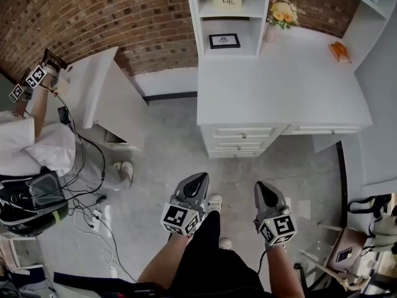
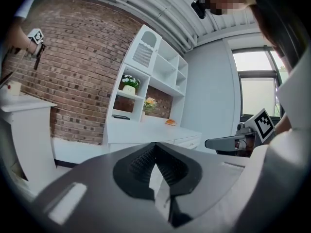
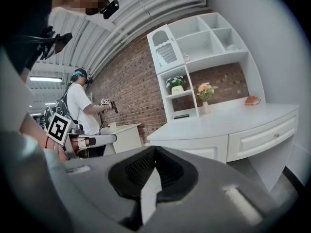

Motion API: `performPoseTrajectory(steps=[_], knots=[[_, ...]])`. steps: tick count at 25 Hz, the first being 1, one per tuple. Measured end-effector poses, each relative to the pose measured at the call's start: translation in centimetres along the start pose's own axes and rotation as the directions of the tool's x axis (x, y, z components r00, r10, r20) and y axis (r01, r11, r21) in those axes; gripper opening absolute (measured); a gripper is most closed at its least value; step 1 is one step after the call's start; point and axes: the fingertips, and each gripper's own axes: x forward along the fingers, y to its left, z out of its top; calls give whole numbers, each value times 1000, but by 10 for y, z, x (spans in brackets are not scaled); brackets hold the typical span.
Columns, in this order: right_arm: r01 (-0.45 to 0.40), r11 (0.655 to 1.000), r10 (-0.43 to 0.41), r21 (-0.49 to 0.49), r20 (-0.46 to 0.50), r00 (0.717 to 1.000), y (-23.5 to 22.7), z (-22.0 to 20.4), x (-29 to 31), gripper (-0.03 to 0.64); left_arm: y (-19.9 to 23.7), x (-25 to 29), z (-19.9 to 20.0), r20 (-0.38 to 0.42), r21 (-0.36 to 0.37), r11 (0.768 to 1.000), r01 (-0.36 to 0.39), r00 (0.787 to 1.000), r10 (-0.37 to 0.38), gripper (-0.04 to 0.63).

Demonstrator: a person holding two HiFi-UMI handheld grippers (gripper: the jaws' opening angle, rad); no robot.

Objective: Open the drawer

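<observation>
A white desk (image 1: 279, 85) stands against the brick wall, with a stack of three shut drawers (image 1: 243, 139) under its front and one wider shut drawer (image 1: 322, 130) to the right. My left gripper (image 1: 200, 179) and right gripper (image 1: 260, 187) hover side by side over the grey floor, short of the drawers and pointing toward them. Both are shut and hold nothing. In the left gripper view the jaws (image 2: 155, 147) meet, with the desk (image 2: 146, 130) ahead. The right gripper view shows its jaws (image 3: 154, 150) closed, and a knobbed drawer (image 3: 265, 139) to the right.
A second person (image 1: 25, 135) stands at the left by a white cabinet (image 1: 105, 98), holding grippers. Cables (image 1: 87, 197) and a bag (image 1: 28, 207) lie on the floor at the left. A stool (image 1: 347, 248) stands at the lower right. Shelves (image 1: 227, 17) rise from the desk.
</observation>
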Motion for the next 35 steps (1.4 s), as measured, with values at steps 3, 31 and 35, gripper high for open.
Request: performPoseTrajectory(steps=[3, 31, 35], knots=[[-4, 1000, 5, 18, -14, 1000, -7, -11, 21, 3, 6, 25, -13, -14, -12, 1000, 24, 1000, -24, 2], [134, 990, -131, 51, -63, 989, -118, -119, 174, 21, 38, 196, -148, -71, -151, 981, 123, 988, -135, 2], [134, 988, -130, 72, -58, 990, -126, -124, 195, 34, 42, 216, -160, -72, -137, 981, 139, 986, -149, 2]])
